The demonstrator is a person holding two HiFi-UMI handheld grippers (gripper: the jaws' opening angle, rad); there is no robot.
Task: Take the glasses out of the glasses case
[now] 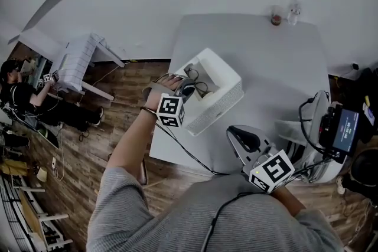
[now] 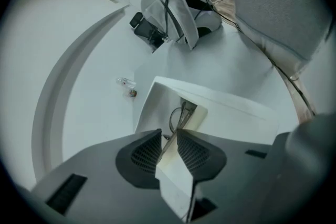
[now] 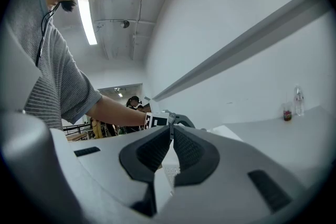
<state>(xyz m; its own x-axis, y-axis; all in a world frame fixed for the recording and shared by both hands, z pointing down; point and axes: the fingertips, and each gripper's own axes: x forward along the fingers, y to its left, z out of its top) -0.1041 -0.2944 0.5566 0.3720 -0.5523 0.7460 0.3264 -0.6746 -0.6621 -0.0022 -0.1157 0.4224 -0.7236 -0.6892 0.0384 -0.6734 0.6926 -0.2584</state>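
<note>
An open white case sits on the white table, with dark-rimmed glasses lying inside it. My left gripper reaches into the case's near end. In the left gripper view its jaws are closed on a thin arm of the glasses, which leads down into the case. My right gripper hangs near the table's front edge, away from the case. In the right gripper view it is shut with nothing between its pads.
A small bottle and a cup stand at the table's far edge. Equipment with a screen and cables crowds the right side. A white chair and a seated person are off to the left on the wooden floor.
</note>
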